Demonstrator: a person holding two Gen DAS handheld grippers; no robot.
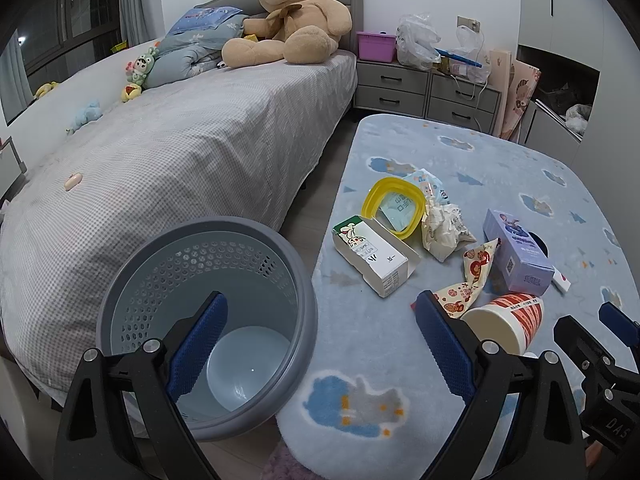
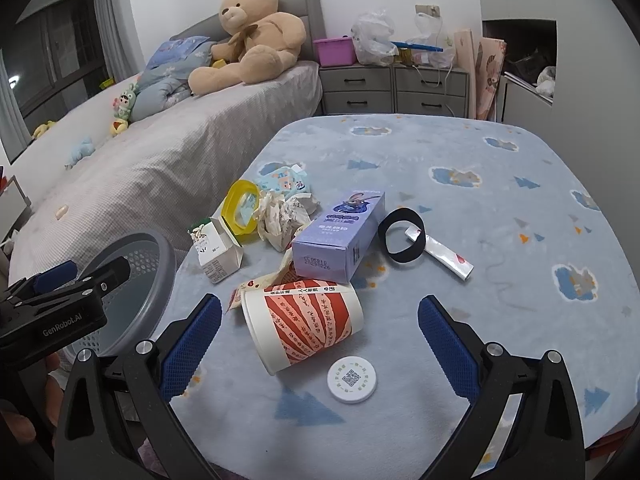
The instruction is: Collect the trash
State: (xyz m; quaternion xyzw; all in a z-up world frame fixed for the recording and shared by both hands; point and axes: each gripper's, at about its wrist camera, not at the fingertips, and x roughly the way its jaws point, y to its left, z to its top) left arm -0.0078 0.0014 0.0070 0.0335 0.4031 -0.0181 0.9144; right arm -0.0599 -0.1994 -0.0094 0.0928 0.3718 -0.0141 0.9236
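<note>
A grey perforated bin [image 1: 208, 316] stands on the floor between bed and rug, empty; its rim shows in the right wrist view [image 2: 156, 280]. My left gripper [image 1: 320, 344] is open and empty over the bin's right rim. My right gripper [image 2: 320, 344] is open and empty just above a red-and-white paper cup [image 2: 308, 324] lying on its side. Beyond it lie a purple box [image 2: 340, 236], crumpled paper [image 2: 280, 220], a white carton [image 2: 216, 252], a yellow lid [image 2: 240, 208], a patterned wrapper [image 1: 472, 280], a black band [image 2: 400, 236], a white strip [image 2: 444, 256] and a white disc [image 2: 352, 378].
The trash lies on a pale blue patterned rug [image 2: 480, 160]. A bed [image 1: 160, 152] with a teddy bear [image 1: 296, 12] runs along the left. Grey drawers [image 1: 424, 88] with bags and a pink box stand at the back wall. A strip of bare floor [image 1: 312, 208] separates bed and rug.
</note>
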